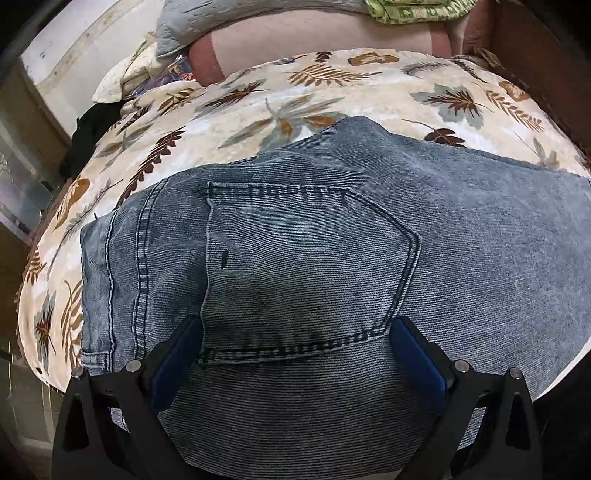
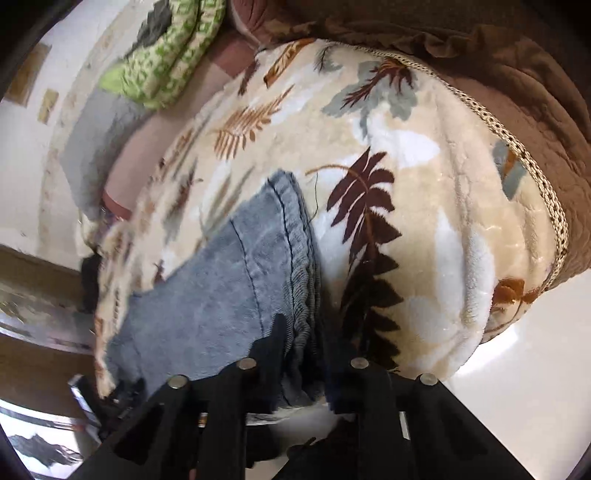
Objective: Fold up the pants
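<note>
Blue denim pants point(image 1: 332, 229) lie folded lengthwise on a cream blanket with a leaf print point(image 1: 332, 85), back pocket point(image 1: 306, 266) facing up. My left gripper point(image 1: 295, 350) hovers over the seat of the pants, jaws wide open, blue pads point(image 1: 417, 354) either side of the pocket's lower edge. In the right wrist view the pant legs' hem end point(image 2: 284, 206) lies on the blanket point(image 2: 424, 192). My right gripper point(image 2: 303, 350) is shut on the stacked hem edge of the pants point(image 2: 221, 280), near the bed's front edge.
A grey quilted pillow point(image 1: 221, 26) and a green patterned cloth point(image 1: 413, 9) lie at the head of the bed. A brown bedspread point(image 2: 517, 66) runs beside the blanket. A black garment point(image 1: 92, 129) sits at the bed's left. White floor point(image 2: 524, 387) lies below the bed edge.
</note>
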